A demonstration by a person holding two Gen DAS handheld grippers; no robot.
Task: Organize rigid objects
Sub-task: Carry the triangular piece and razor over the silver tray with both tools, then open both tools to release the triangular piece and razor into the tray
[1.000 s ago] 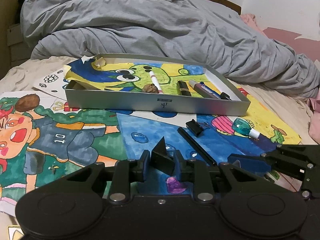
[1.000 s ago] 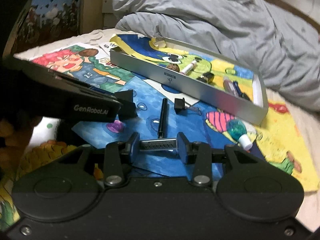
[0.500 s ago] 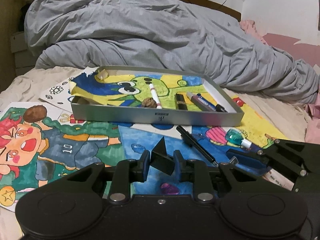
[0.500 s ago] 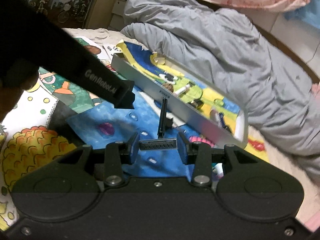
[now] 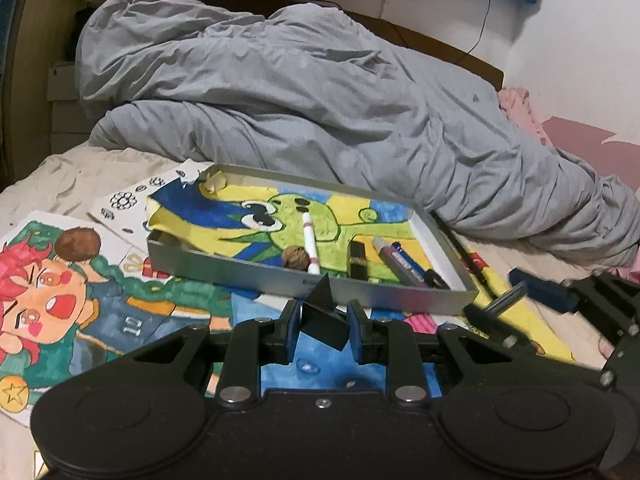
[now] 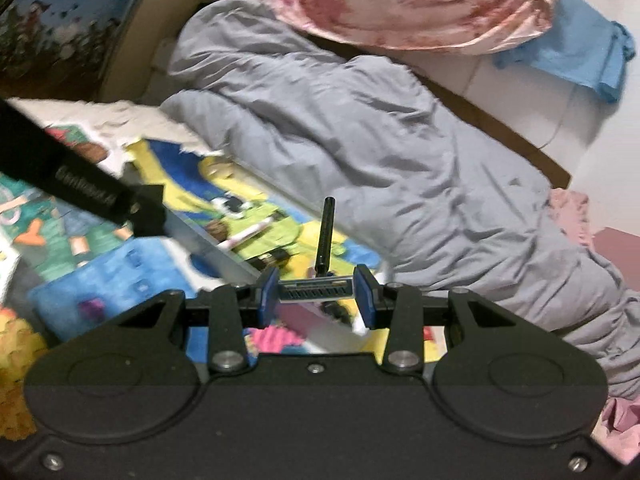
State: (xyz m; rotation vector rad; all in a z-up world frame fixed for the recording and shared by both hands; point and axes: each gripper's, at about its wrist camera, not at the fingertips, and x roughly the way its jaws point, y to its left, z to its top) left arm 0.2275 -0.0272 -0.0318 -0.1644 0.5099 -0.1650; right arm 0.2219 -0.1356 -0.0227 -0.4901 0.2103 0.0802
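item: razor [image 6: 316, 286], black-handled, being gripped by its head across the right gripper [image 6: 316, 292]; jaws are standing narrowly apart, closed on the two ends of the blade cartridge, with the handle sticking out forward over the near wall of the tray. in the left wrist view the same razor [image 5: 506, 300] is showing in the air just past the tray's near right corner.

item: black triangular piece [image 5: 322, 316], being pinched between the pads of the left gripper [image 5: 322, 334]; jaws nearly together on it, tip pointing up (what the piece is, i cannot tell).

item: metal tray [image 5: 248, 270], lying on drawings spread over the bed, lined with a green-and-yellow picture. holding: white marker [image 5: 310, 246], walnut-like ball [image 5: 295, 258], black lipstick-like tube [image 5: 358, 260], purple glue stick [image 5: 394, 266], blue pen [image 5: 412, 266].

backdrop: grey duvet [image 5: 320, 92] bunched behind the tray.

handling note, razor: judging it to be light and stiff; the head is small and slick plastic, so the long handle is likely acting as a lever and may be twisting in the grip. the cartridge ends are offering flat faces clear of the blades; the mid-handle would probably be the steadier hold. lowering it flat into a free strip of tray looks the sensible placement, avoiding a drop onto the marker.
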